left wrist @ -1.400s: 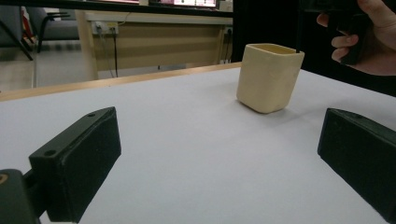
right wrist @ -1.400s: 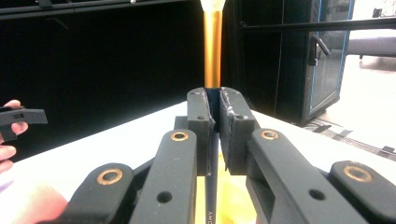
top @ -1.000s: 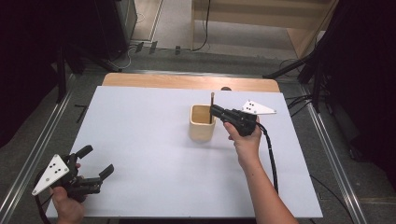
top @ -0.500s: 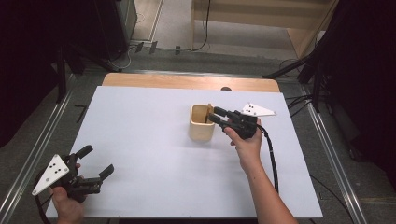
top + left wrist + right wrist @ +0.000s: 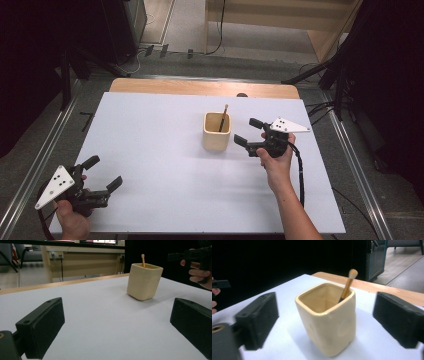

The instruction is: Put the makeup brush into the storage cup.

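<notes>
A cream square cup stands upright on the white table, a little right of centre. A thin wooden-handled brush leans inside it, tip up. My right gripper is just to the right of the cup, open, jaws pointed at it and apart from it. In the right gripper view the cup and brush sit between the two spread black jaws. My left gripper is held open at the near left corner, holding nothing. From the left gripper view the cup is far ahead.
The white table top has a wooden strip along its far edge. Metal rails run on the floor beside both sides. A cable trails from the right gripper along the forearm.
The right gripper was shut on the brush above the cup; it has opened, left the brush in the cup, and drawn back to the right. The left gripper has stayed put.
</notes>
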`<state>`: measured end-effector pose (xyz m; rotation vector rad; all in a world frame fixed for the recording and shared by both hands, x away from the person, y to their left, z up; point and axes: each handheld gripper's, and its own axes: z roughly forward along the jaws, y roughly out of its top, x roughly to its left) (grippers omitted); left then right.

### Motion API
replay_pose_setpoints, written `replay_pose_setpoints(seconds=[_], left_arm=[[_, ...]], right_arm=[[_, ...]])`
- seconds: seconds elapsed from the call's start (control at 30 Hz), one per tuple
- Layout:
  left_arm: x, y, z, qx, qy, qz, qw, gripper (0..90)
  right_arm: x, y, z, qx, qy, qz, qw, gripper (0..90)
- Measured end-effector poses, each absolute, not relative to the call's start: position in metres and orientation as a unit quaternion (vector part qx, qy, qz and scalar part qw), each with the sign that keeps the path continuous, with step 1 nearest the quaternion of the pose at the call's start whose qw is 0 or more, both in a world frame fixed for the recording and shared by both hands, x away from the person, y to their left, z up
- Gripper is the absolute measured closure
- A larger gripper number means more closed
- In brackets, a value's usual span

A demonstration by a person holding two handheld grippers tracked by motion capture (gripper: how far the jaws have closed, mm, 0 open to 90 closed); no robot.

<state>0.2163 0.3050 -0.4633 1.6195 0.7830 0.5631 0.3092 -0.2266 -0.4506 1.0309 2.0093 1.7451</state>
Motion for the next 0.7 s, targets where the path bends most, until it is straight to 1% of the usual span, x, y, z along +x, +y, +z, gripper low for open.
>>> replay_pose_setpoints(seconds=[0.03, 0.2, 0.7], left_arm=[[0.216, 0.305, -0.463, 0.695, 0.336, 0.242, 0.588, 0.2], [0.216, 0.305, -0.463, 0.695, 0.336, 0.242, 0.588, 0.2], [0.216, 0.304, -0.463, 0.695, 0.336, 0.240, 0.589, 0.2]], right_arm=[[0.308, -0.228, -0.451, 0.356, 0.699, 0.603, 0.143, 0.0], [0.299, -0.234, -0.452, 0.354, 0.701, 0.598, 0.161, 0.0], [0.277, -0.252, -0.459, 0.356, 0.695, 0.600, 0.174, 0.0]])
